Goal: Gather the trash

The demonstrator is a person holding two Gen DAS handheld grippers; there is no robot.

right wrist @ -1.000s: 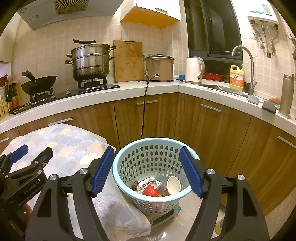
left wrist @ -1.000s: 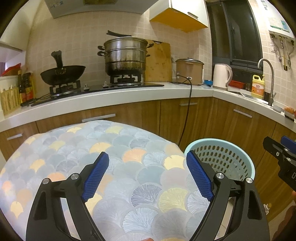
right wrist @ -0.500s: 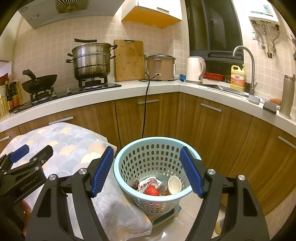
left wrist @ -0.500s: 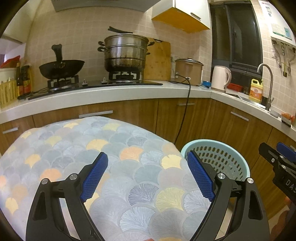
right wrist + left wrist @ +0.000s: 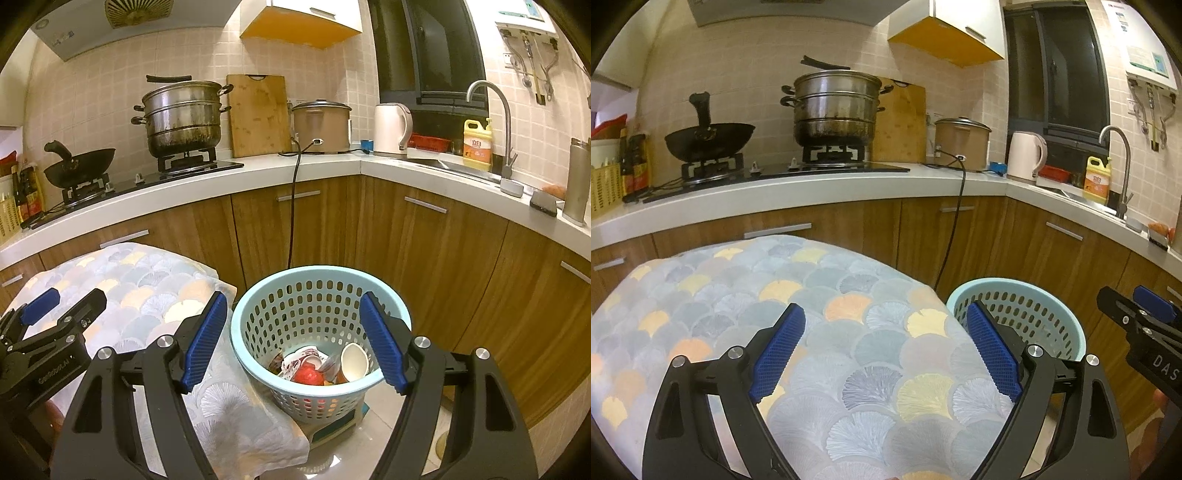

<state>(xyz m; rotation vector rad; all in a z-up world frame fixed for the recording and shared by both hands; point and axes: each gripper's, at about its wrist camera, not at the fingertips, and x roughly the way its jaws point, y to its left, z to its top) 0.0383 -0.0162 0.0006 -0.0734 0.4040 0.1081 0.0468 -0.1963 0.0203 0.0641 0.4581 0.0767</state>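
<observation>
Left wrist view: on the far left counter a black wok [image 5: 709,138] sits on a burner, and to its right a stacked steel steamer pot [image 5: 836,107] stands on the second burner with a wooden cutting board [image 5: 905,122] leaning on the tiles behind it. In the near field the left gripper [image 5: 886,347] hangs over a table covered in a fan-patterned cloth [image 5: 746,295], its blue-padded jaws spread wide with nothing between them. Right of the table edge is the light blue perforated basket [image 5: 1067,332], and at the far right edge part of the other gripper shows. Right wrist view: the left gripper appears low on the left above the cloth [image 5: 140,288]. The right gripper [image 5: 295,339] is held above the basket [image 5: 280,291], jaws wide apart and empty, framing its rim on either side. The trash lies at the bottom of the basket: a white paper cup [image 5: 354,362] on its side, a red item [image 5: 306,376] and a crumpled printed wrapper [image 5: 299,360]. Farther right on the counter stand a rice cooker [image 5: 321,125], a white kettle [image 5: 391,129], a yellow detergent bottle [image 5: 477,144] and the sink faucet [image 5: 495,114].
</observation>
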